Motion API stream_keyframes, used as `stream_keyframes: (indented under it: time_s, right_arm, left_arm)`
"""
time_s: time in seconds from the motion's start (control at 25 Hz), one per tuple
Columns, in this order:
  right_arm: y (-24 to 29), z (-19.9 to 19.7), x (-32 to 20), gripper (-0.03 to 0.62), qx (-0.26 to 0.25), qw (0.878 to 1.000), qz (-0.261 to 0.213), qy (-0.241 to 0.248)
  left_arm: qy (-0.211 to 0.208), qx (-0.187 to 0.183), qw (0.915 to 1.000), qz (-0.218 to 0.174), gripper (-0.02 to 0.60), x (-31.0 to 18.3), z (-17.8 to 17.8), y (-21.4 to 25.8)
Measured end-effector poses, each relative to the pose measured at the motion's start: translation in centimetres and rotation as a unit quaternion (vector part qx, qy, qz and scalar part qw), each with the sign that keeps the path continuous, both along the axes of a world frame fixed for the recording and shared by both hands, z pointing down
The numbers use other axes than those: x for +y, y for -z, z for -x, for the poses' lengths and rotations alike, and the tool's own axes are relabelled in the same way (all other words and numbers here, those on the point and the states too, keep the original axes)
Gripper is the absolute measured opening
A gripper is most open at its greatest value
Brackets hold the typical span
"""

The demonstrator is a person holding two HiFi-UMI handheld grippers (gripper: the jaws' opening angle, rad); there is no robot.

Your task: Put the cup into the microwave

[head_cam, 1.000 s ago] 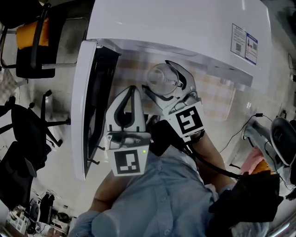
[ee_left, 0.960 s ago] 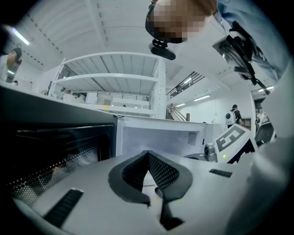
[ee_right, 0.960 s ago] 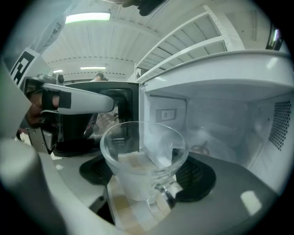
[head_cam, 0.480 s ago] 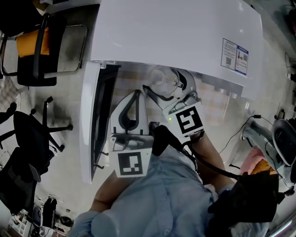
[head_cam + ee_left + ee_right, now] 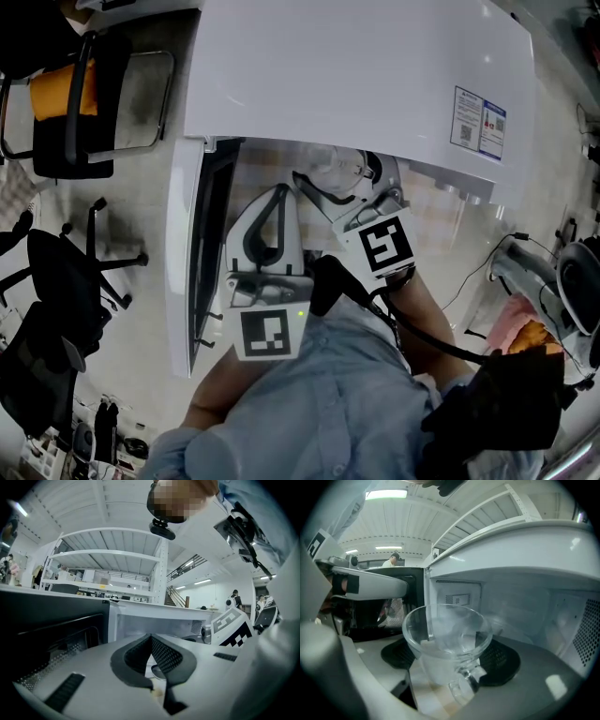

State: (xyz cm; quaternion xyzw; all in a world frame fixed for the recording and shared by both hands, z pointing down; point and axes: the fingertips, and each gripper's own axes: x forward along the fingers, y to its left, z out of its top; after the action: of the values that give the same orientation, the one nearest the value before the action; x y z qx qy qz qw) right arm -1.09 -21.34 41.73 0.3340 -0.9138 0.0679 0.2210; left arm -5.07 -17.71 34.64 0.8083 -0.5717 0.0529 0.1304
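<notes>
- The person's pale blue shirt (image 5: pixel 319 403) fills the near edge of the head view, with a black cable (image 5: pixel 422 337) running off to the right of it.
- The left gripper (image 5: pixel 279 192) points at the oven's opening. Its dark pads meet at their tips with nothing between them.
- Just beside it, the right gripper (image 5: pixel 450 656) has its jaws standing wide, with the pads pressed on either side of the clear glass cup (image 5: pixel 447 634). The cup is upright with its handle turned toward the camera.
- The cup sits at the mouth of the white microwave (image 5: pixel 356 75). In the head view, the top's front edge hides part of it.
- The cavity (image 5: pixel 525 616) lies bare straight ahead, with room on the right up to the perforated side wall. The left door post stands close behind the cup.
- The door (image 5: pixel 192 262) hangs open on the left, alongside the left gripper.
- A second ago the whole cup showed in front of the top's edge; now both grippers reach further in under it.
- Chairs (image 5: pixel 66 94) stand on the floor beyond the door, well apart from everything else.
</notes>
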Motion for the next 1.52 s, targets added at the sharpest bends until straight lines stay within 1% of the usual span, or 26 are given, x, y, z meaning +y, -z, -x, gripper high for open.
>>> stream_keyframes:
  time_s: [0.32,0.64,0.92,1.32,1.52]
  right_arm:
    - [-1.0,-0.2,-2.0,0.377,0.000,1.000,0.005,-0.012]
    - [-1.6,-1.2,-4.1,0.377,0.001,1.000,0.000,-0.032]
    - [-1.7,-1.6,-5.5,0.379,0.008,0.999,-0.002,-0.046]
    - [-1.9,-1.6,-5.9,0.382,0.025,0.999,-0.007,-0.037]
    - [-1.7,-1.7,-6.4,0.382,0.014,0.998,-0.008,-0.059]
  left_arm:
    - [0.006,0.005,0.9998,0.016,0.008,-1.2,0.4,-1.1]
    - [0.003,0.005,0.9997,0.023,0.008,-2.1,0.5,-2.0]
    - [0.008,0.007,0.9997,0.021,0.008,-2.5,1.3,-2.0]
    - [0.013,0.008,0.9997,0.019,0.008,-2.3,1.8,-1.8]
    - [0.016,0.006,0.9997,0.016,0.008,-2.1,1.9,-1.7]
